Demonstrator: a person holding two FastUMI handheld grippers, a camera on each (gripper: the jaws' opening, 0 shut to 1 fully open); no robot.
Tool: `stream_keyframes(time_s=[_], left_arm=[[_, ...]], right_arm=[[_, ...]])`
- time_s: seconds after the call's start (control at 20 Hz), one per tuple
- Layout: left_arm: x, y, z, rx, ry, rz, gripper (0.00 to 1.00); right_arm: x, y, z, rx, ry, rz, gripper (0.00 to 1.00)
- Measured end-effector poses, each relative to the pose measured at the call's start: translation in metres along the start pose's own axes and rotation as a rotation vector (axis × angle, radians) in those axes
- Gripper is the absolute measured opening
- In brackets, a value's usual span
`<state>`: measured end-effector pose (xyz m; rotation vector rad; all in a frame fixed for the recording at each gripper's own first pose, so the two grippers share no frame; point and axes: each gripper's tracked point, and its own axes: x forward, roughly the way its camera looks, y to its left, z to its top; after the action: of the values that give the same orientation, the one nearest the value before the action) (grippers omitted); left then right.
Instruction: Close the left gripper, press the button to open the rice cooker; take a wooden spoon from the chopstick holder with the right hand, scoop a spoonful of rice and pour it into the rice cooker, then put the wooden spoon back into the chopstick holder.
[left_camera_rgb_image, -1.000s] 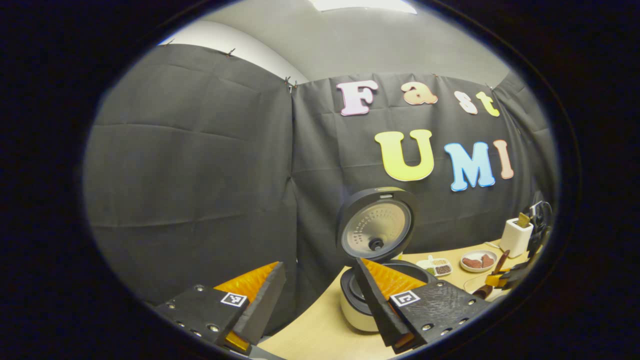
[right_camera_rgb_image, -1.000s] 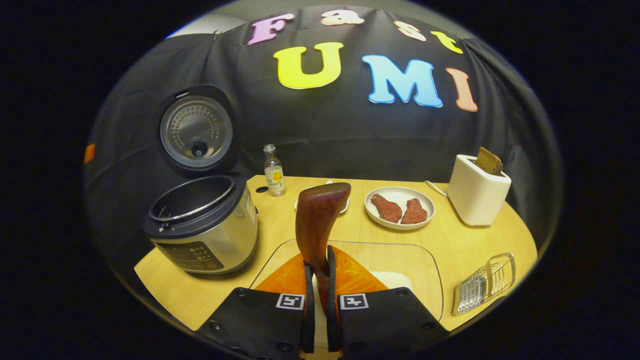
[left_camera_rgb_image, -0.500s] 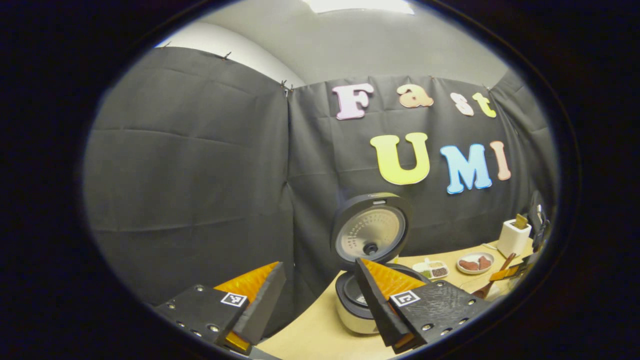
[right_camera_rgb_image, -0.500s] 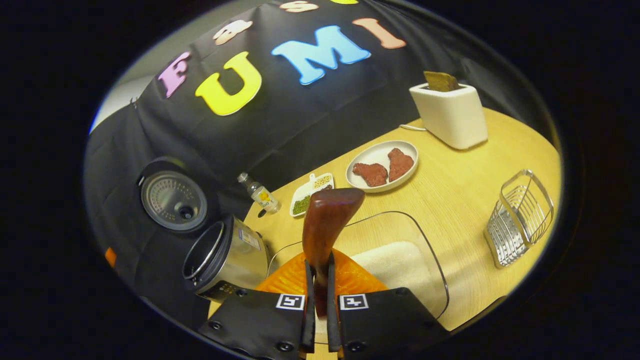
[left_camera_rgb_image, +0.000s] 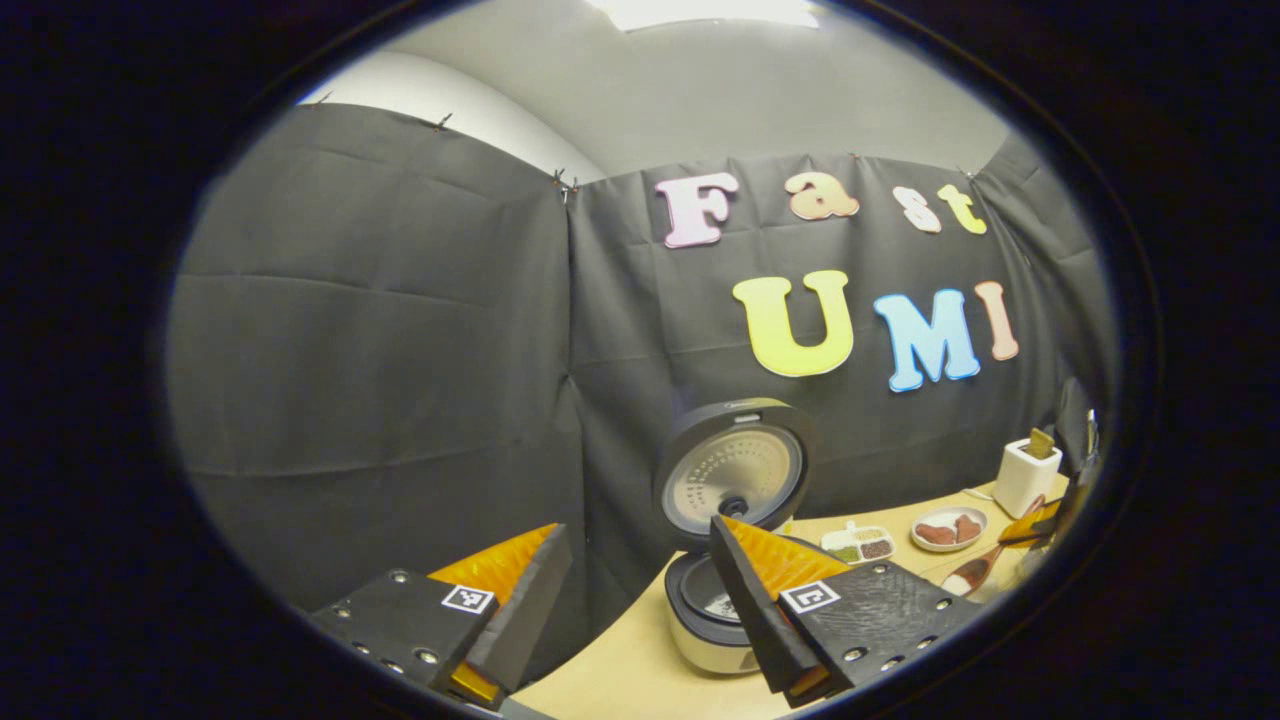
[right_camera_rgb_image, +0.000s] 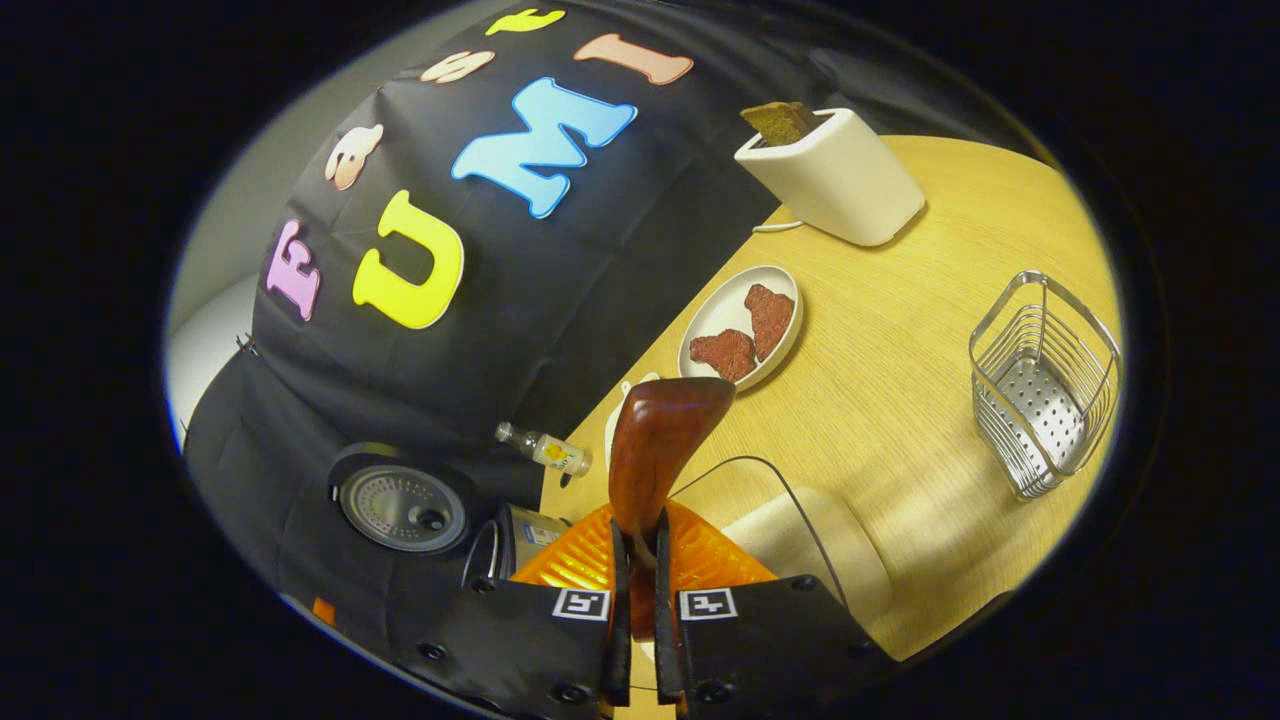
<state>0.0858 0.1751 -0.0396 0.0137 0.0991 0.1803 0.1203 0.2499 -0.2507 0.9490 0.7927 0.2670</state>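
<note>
The rice cooker (left_camera_rgb_image: 700, 625) stands open at the table's left end, its round lid (left_camera_rgb_image: 735, 480) raised. My left gripper (left_camera_rgb_image: 635, 530) hovers open and holds nothing, short of the cooker and to its left. My right gripper (right_camera_rgb_image: 638, 535) is shut on the handle of a dark wooden spoon (right_camera_rgb_image: 660, 440), whose bowl points away from me. The whole right gripper view is rolled over to one side. Under the spoon sits a clear container of white rice (right_camera_rgb_image: 800, 530). The cooker (right_camera_rgb_image: 515, 540) is at the lower left there. A wire chopstick holder (right_camera_rgb_image: 1045, 385) stands at the right. The spoon (left_camera_rgb_image: 975, 572) also shows far right.
A white toaster (right_camera_rgb_image: 835, 175) with a slice in it stands by the back wall. Beside it lie a plate with two pieces of meat (right_camera_rgb_image: 740, 325) and a small bottle (right_camera_rgb_image: 545, 450). A divided dish of grains (left_camera_rgb_image: 858, 545) sits behind the cooker.
The right gripper has rolled steadily to one side with the spoon, over the rice container. The left gripper has drawn back a little from the cooker, still open.
</note>
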Motion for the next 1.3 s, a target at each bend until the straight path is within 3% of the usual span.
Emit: stream_keyframes(time_s=[0.25,0.55,0.65,0.8,1.15,1.25,1.3], left_arm=[[0.003,0.003,-0.004,-0.015,0.003,0.001,0.87],[0.003,0.024,-0.014,-0.025,0.011,0.029,0.87],[0.001,0.035,-0.018,-0.027,0.015,0.047,0.87],[-0.005,0.054,-0.023,-0.025,0.021,0.080,0.87],[-0.016,0.090,-0.041,-0.035,0.050,0.146,0.87],[-0.017,0.101,-0.048,-0.034,0.060,0.160,0.87],[-0.015,0.105,-0.049,-0.035,0.065,0.167,0.87]], right_arm=[[-0.002,0.030,0.012,0.142,0.006,0.088,0.11],[0.012,0.093,0.009,0.236,0.035,0.214,0.11],[0.022,0.112,0.002,0.229,0.054,0.241,0.07],[0.037,0.141,-0.016,0.201,0.086,0.274,0.11],[0.073,0.205,-0.065,0.094,0.162,0.349,0.07],[0.087,0.218,-0.080,0.051,0.177,0.358,0.11],[0.091,0.223,-0.088,0.024,0.182,0.358,0.07]])
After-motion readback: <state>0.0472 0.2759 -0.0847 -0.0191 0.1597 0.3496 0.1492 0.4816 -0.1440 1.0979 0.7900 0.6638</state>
